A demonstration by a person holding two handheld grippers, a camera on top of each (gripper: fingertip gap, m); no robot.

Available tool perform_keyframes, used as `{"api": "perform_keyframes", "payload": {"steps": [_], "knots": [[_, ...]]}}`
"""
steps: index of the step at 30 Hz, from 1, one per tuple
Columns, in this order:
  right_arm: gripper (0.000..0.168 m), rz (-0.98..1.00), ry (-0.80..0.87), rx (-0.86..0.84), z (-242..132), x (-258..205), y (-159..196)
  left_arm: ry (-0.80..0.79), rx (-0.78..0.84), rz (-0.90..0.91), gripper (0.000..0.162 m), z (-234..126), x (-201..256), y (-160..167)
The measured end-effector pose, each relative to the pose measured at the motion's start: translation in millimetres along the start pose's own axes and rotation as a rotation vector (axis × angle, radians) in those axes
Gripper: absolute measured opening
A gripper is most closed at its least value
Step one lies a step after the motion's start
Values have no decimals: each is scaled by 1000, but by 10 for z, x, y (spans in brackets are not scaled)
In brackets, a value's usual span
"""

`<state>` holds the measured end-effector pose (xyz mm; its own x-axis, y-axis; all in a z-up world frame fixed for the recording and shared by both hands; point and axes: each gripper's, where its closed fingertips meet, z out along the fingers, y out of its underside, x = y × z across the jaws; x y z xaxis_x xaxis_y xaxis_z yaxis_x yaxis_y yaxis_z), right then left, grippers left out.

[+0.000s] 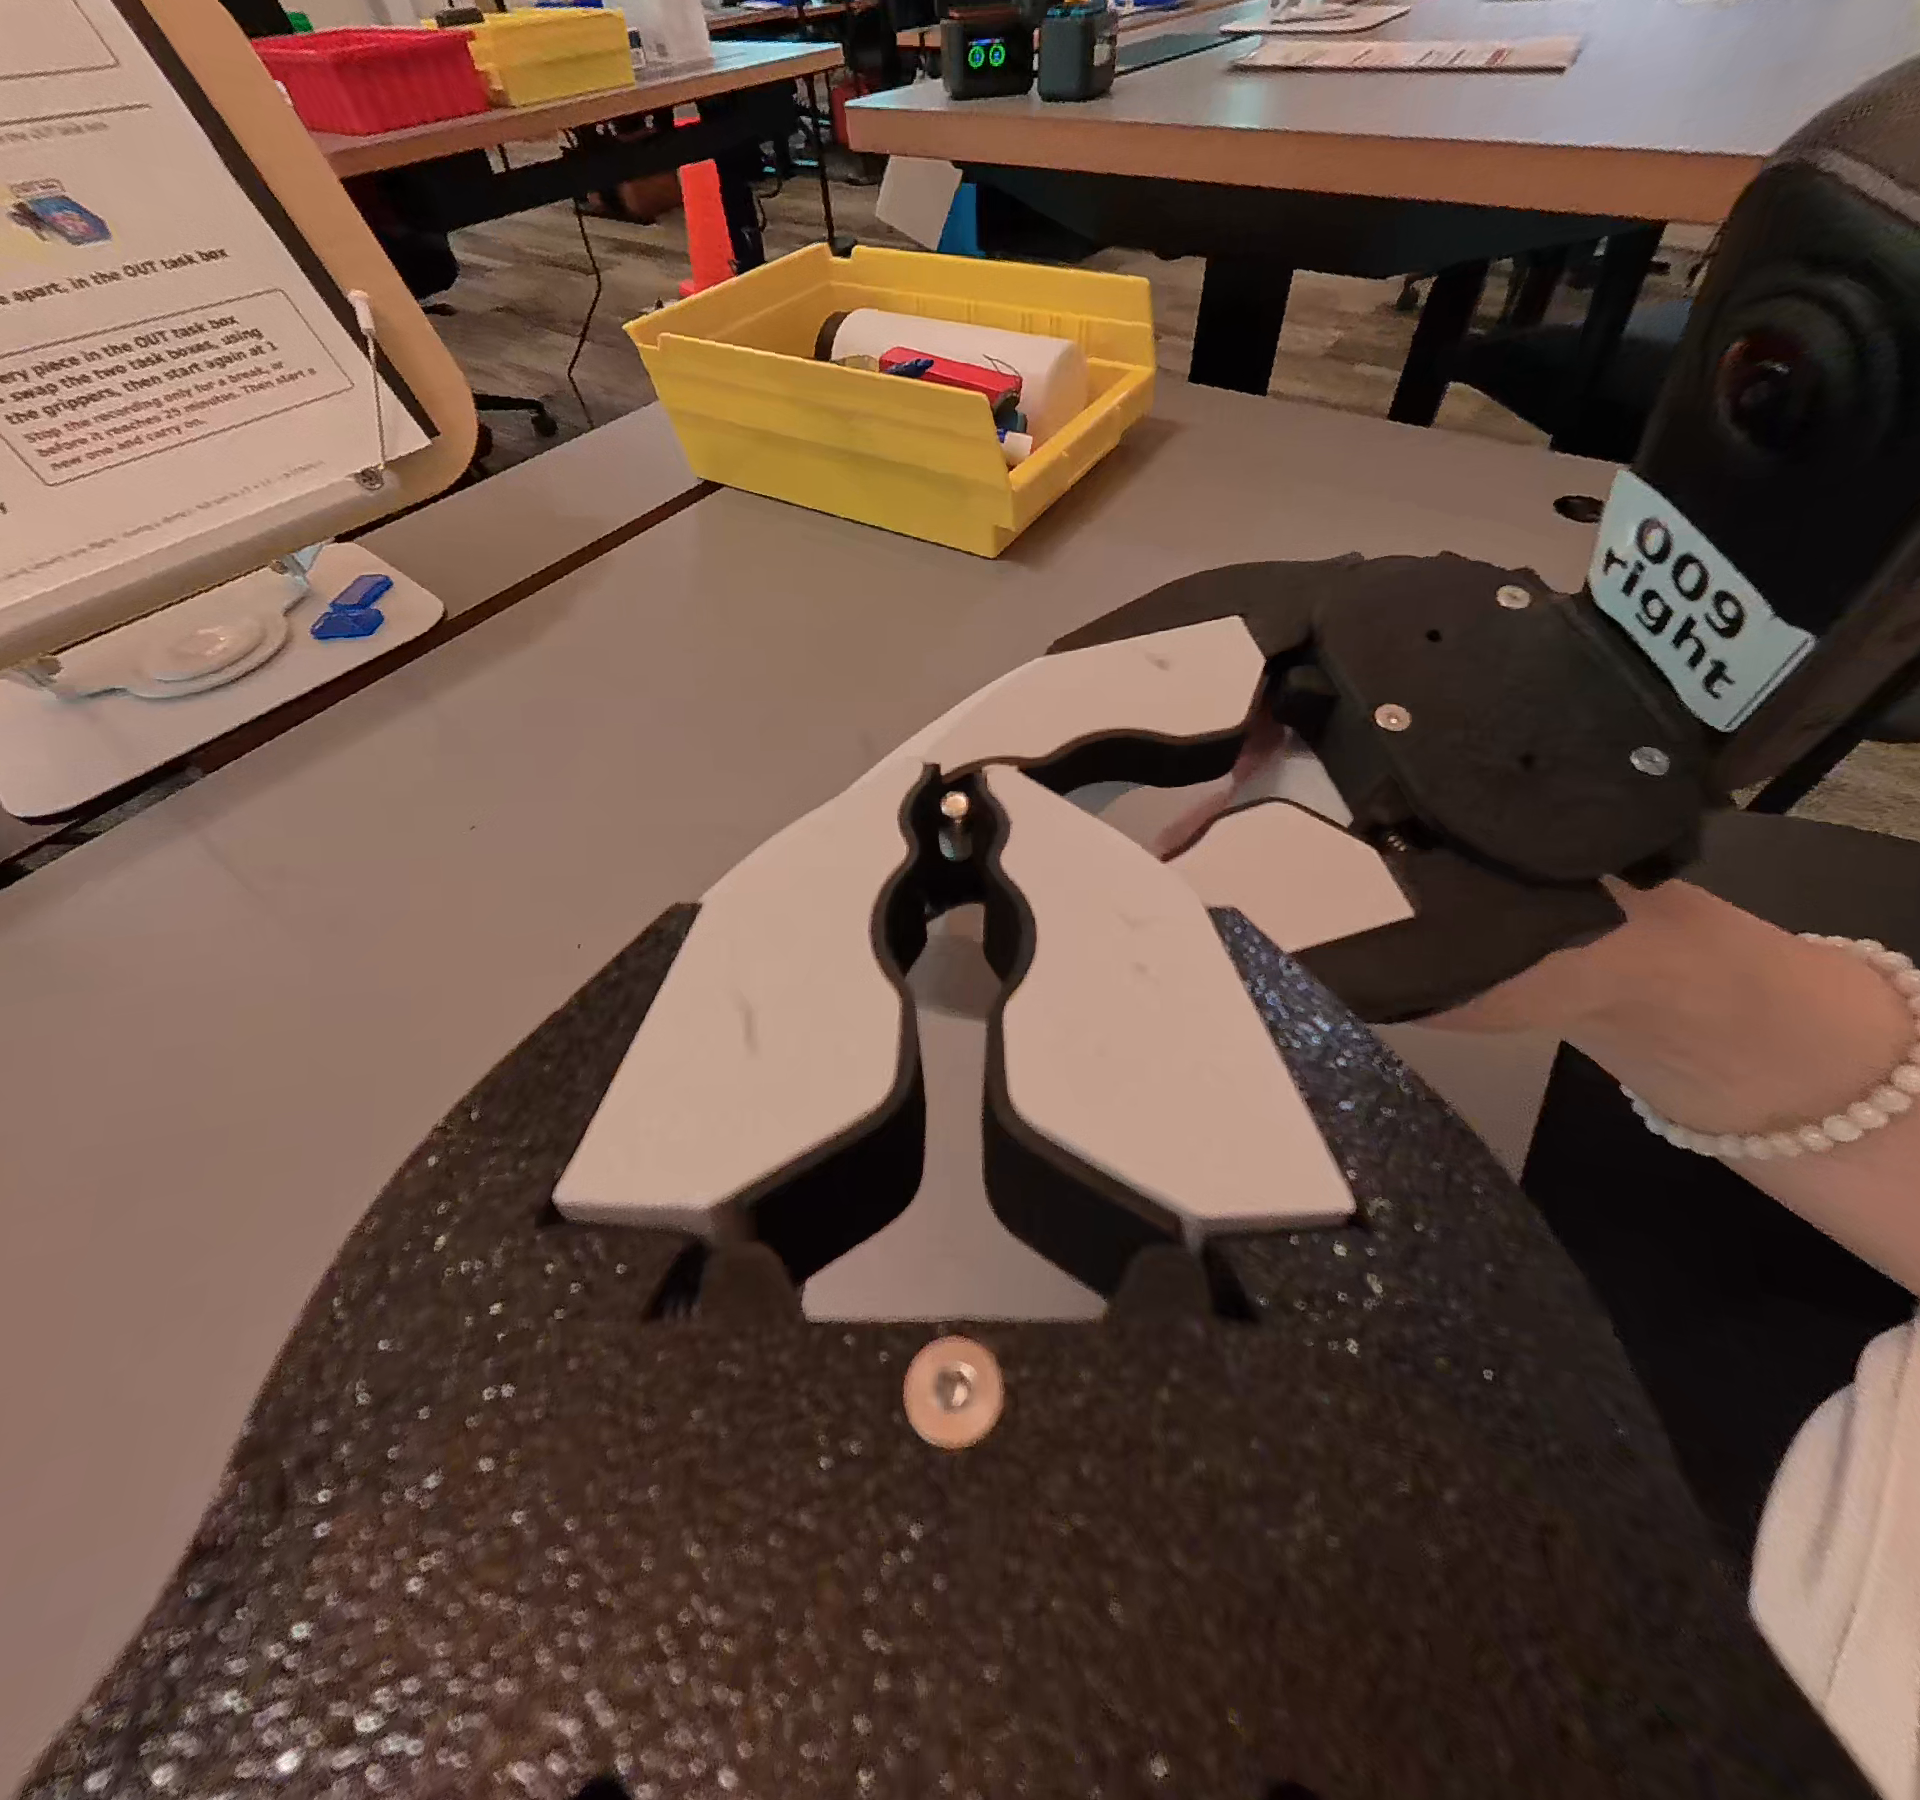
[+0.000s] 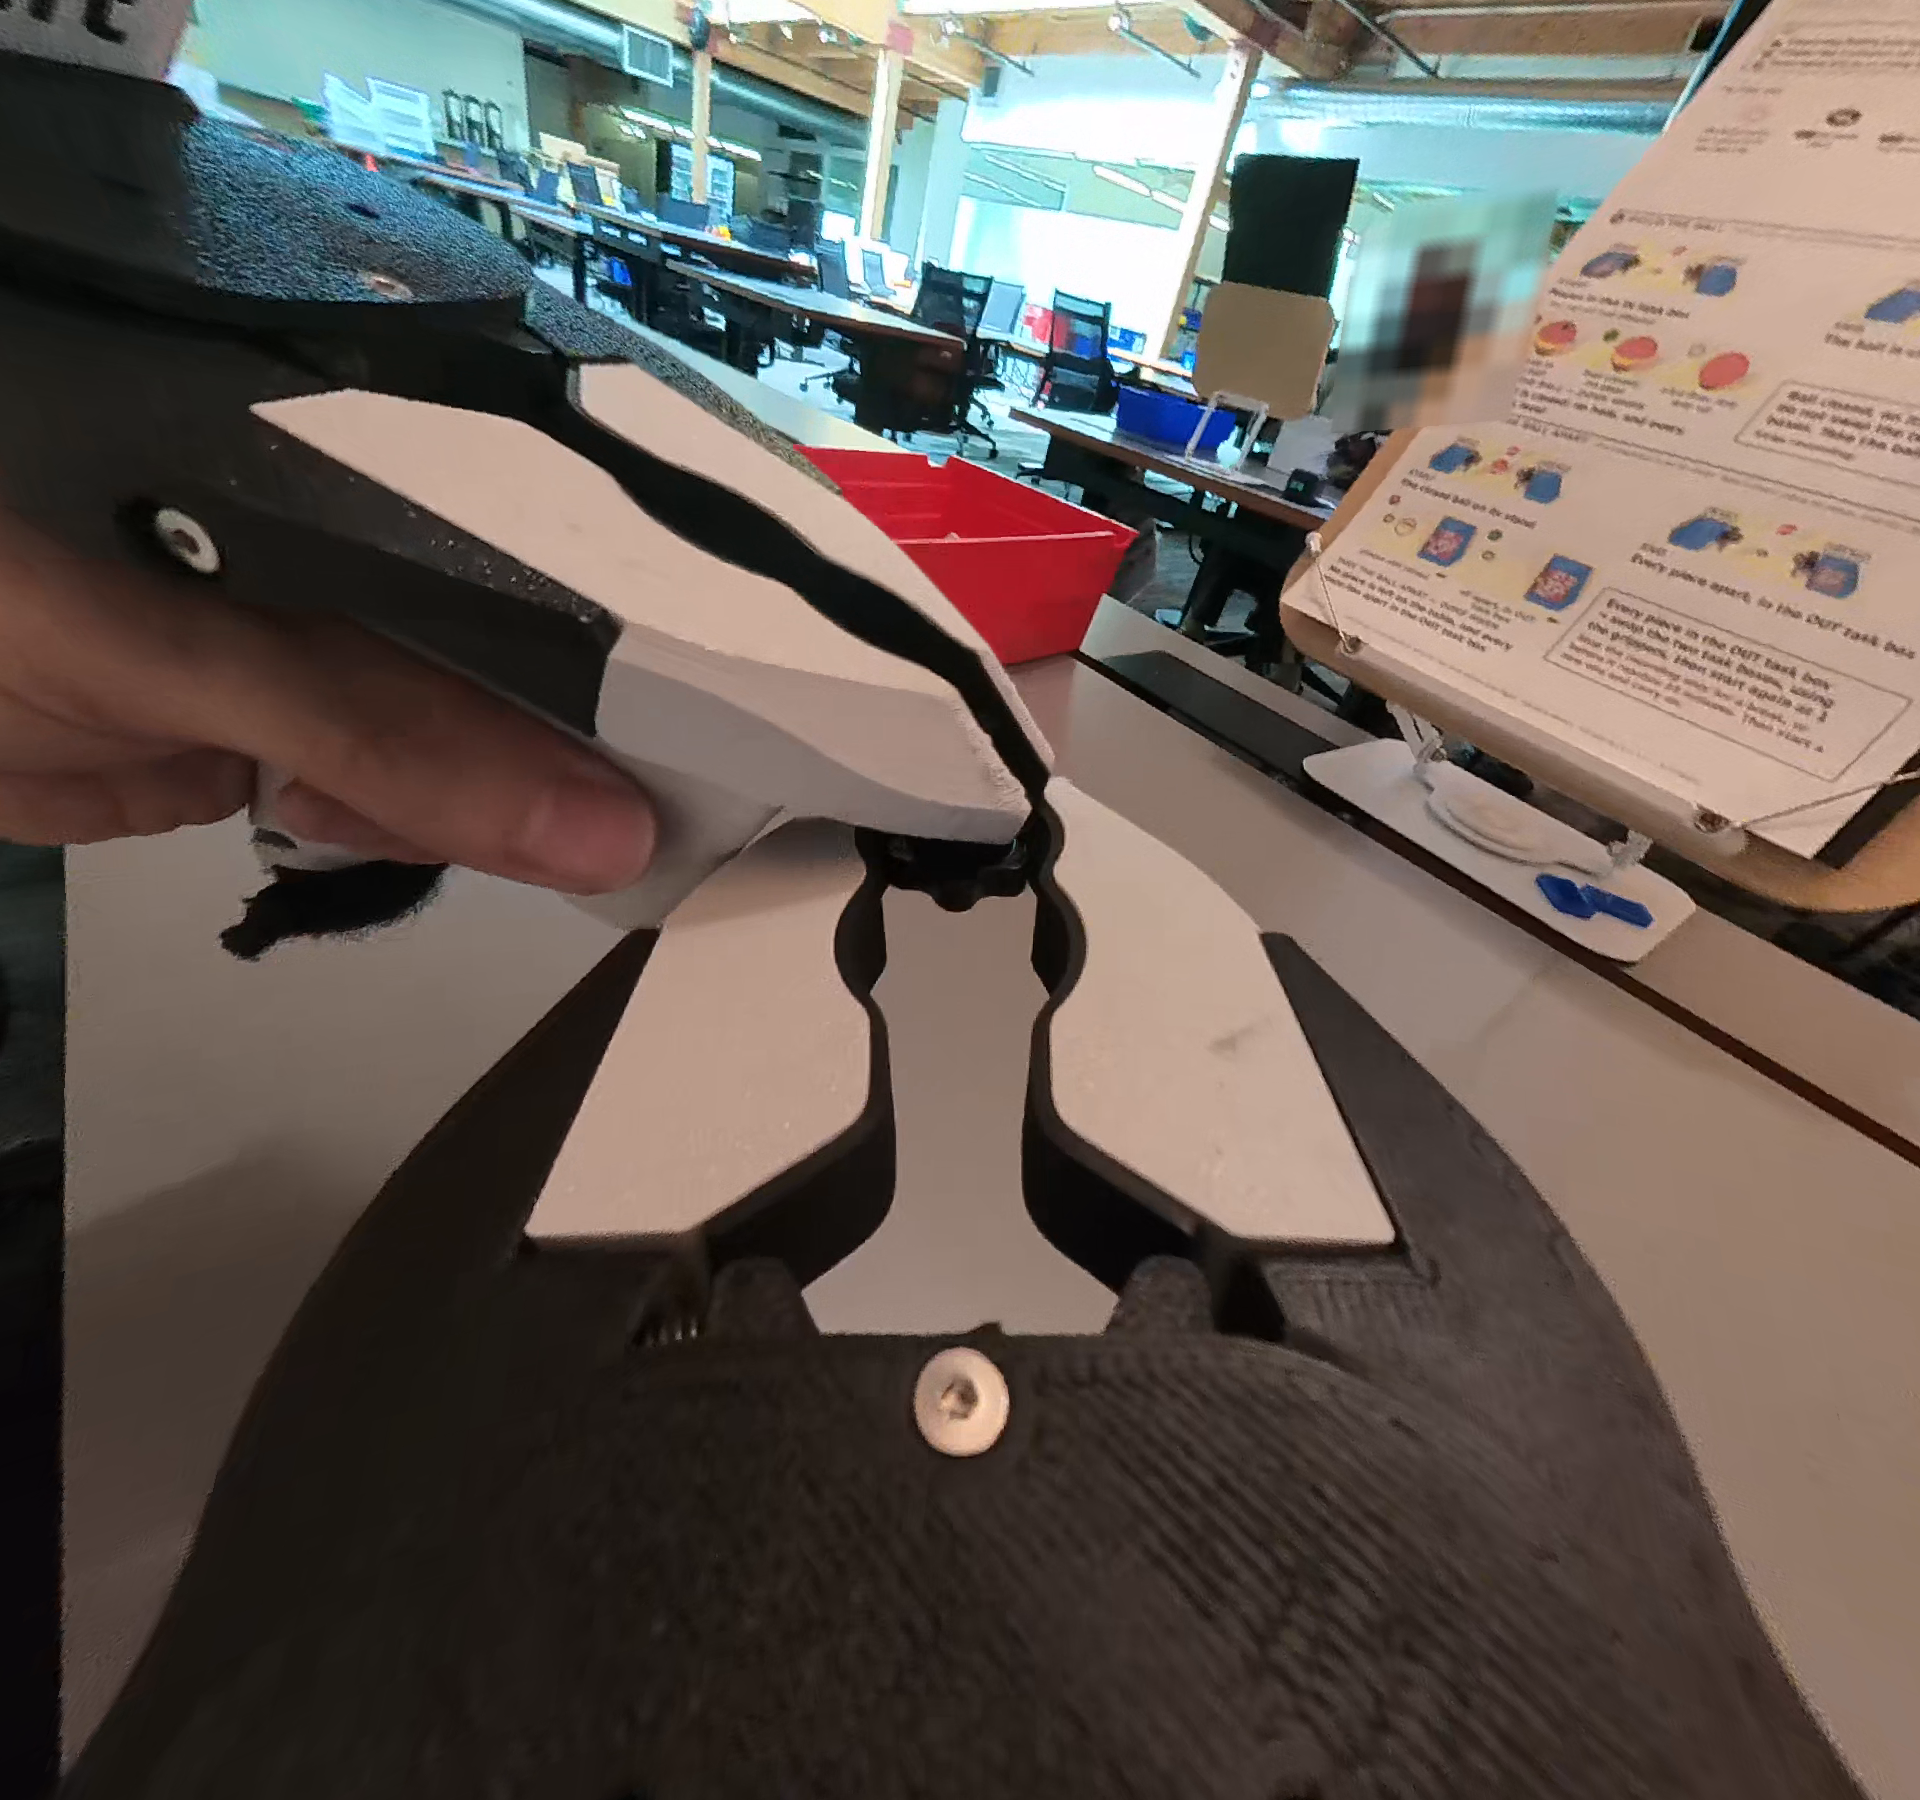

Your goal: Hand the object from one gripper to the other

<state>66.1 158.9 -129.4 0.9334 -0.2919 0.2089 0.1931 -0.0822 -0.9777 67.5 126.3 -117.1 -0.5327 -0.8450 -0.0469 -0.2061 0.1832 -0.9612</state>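
Grey table (image 1: 436, 815) under both tools, yellow bin (image 1: 894, 420) at its far edge. Left gripper (image 1: 954, 820) is clamped on a small metal pin with black knob (image 1: 954, 831); right gripper (image 2: 1023, 841) meets it tip to tip, grip on the pin unclear. The pin looks rigid, light, slippery: grip the knob. Open workshop room.

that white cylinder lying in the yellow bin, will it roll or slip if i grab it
Likely rolls: the white cylinder lies on its side in the yellow bin, round and smooth-looking. It looks rigid, so probably keeps shape in tongs, though the smooth wall may slip.
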Motion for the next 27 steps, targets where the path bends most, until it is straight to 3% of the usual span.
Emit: {"api": "perform_keyframes", "payload": {"steps": [5,8,14,19,24,27], "knots": [[24,54,-123,-7,-40,-62,-2,50,8,56,5,-13,54,-4],[24,118,-290,41,-162,-161,-60,218,34,114,16,-109,233,-38],[24,229,-684,152,-512,-521,-197,559,50,72,15,-417,480,4],[24,210,-816,103,-554,-764,-160,682,61,123,16,-470,613,102],[24,255,-917,85,-599,-903,-160,817,100,122,5,-572,701,146],[24,247,-834,86,-513,-820,-128,793,95,60,5,-505,613,148]]}}
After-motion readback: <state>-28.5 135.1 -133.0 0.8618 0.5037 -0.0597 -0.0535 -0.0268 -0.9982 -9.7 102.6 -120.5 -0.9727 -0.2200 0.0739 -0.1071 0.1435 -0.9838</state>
